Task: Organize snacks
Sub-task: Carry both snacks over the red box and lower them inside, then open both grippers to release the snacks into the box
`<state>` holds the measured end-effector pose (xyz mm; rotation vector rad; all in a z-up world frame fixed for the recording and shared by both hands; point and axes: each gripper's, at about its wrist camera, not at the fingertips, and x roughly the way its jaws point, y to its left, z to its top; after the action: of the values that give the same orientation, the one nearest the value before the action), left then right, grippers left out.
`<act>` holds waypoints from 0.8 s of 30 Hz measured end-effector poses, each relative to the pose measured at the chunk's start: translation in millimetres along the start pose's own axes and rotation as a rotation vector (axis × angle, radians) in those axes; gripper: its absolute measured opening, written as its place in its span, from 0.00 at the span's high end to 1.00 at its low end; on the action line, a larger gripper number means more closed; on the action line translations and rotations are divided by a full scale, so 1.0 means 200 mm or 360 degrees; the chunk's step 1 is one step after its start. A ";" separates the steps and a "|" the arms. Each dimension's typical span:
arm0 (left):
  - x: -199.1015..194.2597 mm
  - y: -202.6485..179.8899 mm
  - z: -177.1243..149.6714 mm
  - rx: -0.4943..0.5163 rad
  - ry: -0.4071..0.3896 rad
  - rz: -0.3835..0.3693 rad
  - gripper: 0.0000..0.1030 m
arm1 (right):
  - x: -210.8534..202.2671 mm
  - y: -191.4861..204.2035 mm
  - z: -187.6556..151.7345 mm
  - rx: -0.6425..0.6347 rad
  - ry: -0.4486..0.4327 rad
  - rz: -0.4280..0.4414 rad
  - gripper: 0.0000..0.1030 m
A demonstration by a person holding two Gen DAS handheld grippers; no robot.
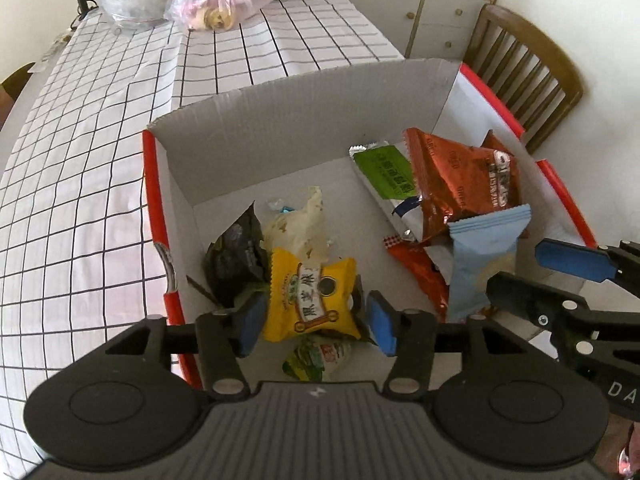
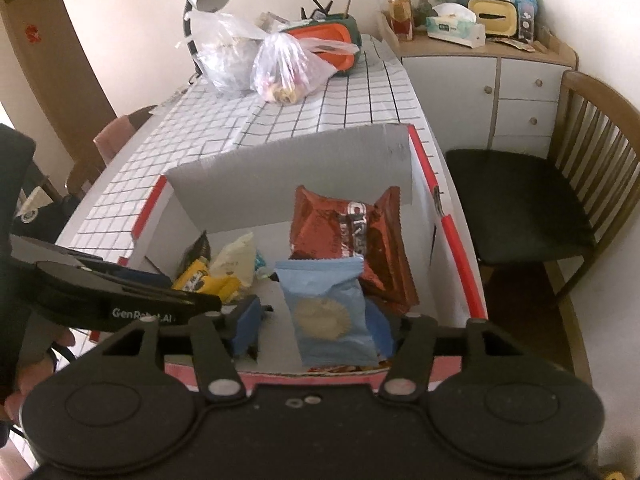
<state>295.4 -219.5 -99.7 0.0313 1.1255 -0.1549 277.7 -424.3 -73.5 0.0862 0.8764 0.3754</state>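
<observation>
Left hand-held gripper (image 1: 312, 320) pinches yellow snack packet (image 1: 311, 300) over box (image 1: 280, 120); right hand-held gripper (image 2: 312, 328) spread around blue packet (image 2: 328, 312); both light, crinkly, slippery, best gripped mid-body

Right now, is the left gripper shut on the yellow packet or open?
Shut on it: the left gripper has a blue pad pressed against each side of the yellow packet above the box floor.

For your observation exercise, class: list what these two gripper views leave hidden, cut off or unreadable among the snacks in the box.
- Left wrist view: the green packet lies partly under the yellow packet and the left gripper; its label is unreadable.
- Left wrist view: the green-and-silver bar is half covered by the red-brown bag.
- Right wrist view: the right gripper and the blue packet hide the box floor beneath.
</observation>
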 end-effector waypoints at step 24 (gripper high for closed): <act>-0.44 0.06 -0.17 -0.0039 -0.0293 -0.0120 0.32 | -0.35 0.16 -0.03 0.0014 -0.0238 0.0058 0.12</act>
<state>229.1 -194.9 -35.6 -0.0467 0.9450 -0.2070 224.1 -419.7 -19.0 0.1368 0.7294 0.3942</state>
